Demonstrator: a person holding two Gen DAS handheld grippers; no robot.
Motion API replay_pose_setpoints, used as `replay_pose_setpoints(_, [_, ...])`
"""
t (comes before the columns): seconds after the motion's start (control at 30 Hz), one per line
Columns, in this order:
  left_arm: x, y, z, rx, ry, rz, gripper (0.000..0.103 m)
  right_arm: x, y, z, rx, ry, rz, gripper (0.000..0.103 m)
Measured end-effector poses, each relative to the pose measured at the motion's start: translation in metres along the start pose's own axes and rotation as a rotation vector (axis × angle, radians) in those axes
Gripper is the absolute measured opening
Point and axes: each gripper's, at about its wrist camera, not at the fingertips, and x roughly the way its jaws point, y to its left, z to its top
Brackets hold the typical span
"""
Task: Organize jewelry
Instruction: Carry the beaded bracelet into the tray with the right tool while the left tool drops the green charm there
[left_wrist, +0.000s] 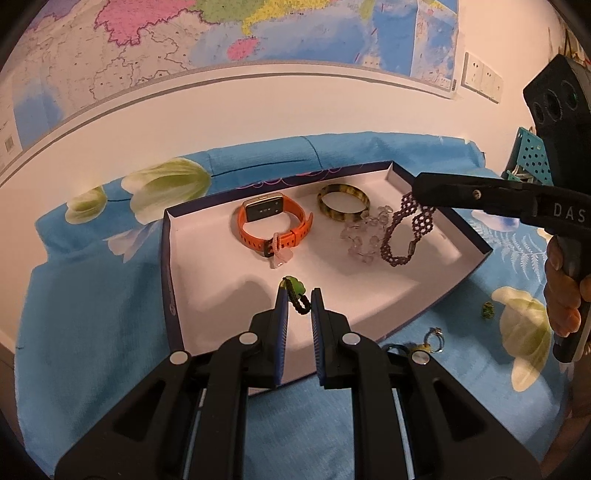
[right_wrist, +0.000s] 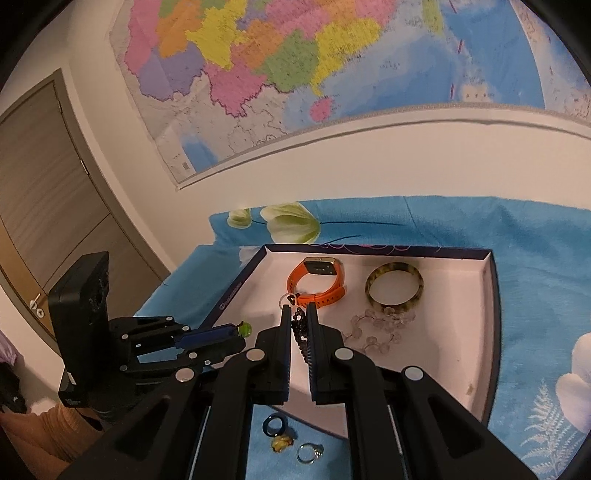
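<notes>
Over the white tray (left_wrist: 207, 266), both tongs carry jewelry.
Left tongs (left_wrist: 297, 297) pinch a green charm (left_wrist: 293, 286); right tongs (right_wrist: 297, 317) clamp the dark beaded bracelet (left_wrist: 402, 229). Next, probably, lowering and releasing each.

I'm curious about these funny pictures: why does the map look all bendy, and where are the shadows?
Left wrist view: the fisheye lens bows the wall map's border into a curve and leaves black corners; the left tongs cast a soft grey shadow on the white box floor. Right wrist view: same bending, door leaning; warm dim light, no strong glare.
</notes>
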Motion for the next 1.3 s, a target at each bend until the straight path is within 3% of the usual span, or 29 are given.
replay_pose_setpoints(0.37, [0.015, 0.001, 0.009, 0.013, 0.028, 0.017, 0.013, 0.026, -0.011, 0.005, 0.061, 0.043, 0.042, 0.006])
replay_pose_setpoints(1.03, [0.06, 0.003, 0.024, -0.01, 0.128, -0.008, 0.015, 0.038, -0.047, 0.003, 0.126, 0.054, -0.096, 0.007])
replay_pose_setpoints(1.3, [0.063, 0.003, 0.026, -0.024, 0.122, -0.017, 0.019, 0.041, -0.052, 0.001, 0.132, 0.053, -0.137, 0.009])
